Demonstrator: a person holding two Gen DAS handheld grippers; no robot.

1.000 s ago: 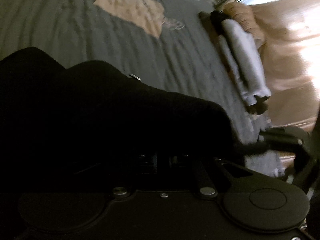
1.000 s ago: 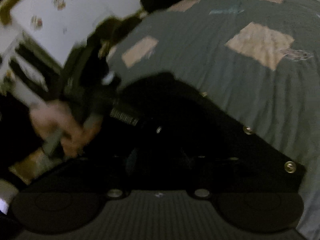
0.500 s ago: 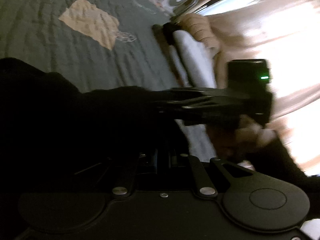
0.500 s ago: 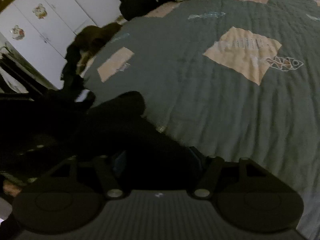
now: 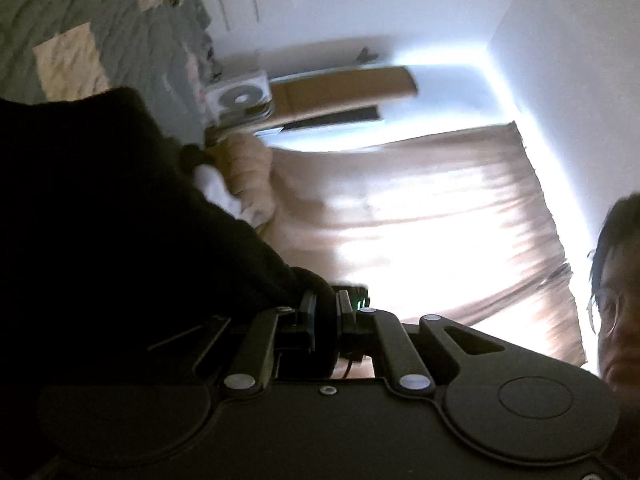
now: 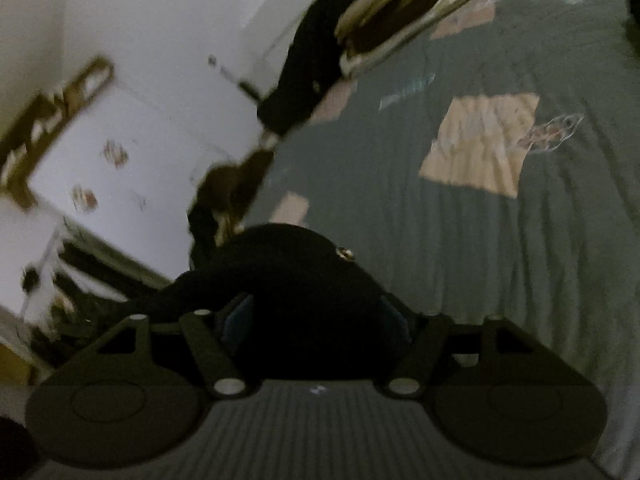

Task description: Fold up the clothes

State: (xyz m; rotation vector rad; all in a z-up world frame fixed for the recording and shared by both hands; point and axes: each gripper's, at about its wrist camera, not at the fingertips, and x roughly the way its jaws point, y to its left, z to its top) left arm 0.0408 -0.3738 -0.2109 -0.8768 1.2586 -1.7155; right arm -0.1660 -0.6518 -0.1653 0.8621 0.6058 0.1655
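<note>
- The left gripper (image 5: 325, 316) is closed on a fold of the black garment (image 5: 120, 220); the dark cloth sits in the narrow gap between its two fingers (image 5: 308, 320).
- In the left wrist view this garment fills the left side of the picture and hangs from the fingers over the grey-green bed cover (image 5: 44, 12).
- Far from this gripper there is a white box fan (image 5: 240, 98), a brown cardboard box (image 5: 344, 88) beside it, and a beige curtain (image 5: 440, 216) with strong light behind it.
- Between the garment and the curtain lies a pile of white and tan cloth (image 5: 236, 184).
- Part of a person's head shows at the right edge of the left wrist view.
- The right gripper (image 6: 316, 320) has its jaws wide and they are opening; the black garment (image 6: 296, 276) lies between the fingers, but the pads do not seem to press on it.
- A small metal snap button (image 6: 346, 254) shows on the garment, at its far right edge.
- In the right wrist view the garment rests at the near left part of the bed cover (image 6: 500, 260), which has a pale square patch (image 6: 480, 144) farther to the right.
- On the left are white cupboard doors (image 6: 132, 176) with small stickers, and dark clothes (image 6: 316, 48) lie at the far left edge of the bed.
- The right wrist view is blurred, so small details on the far side are not clear.
</note>
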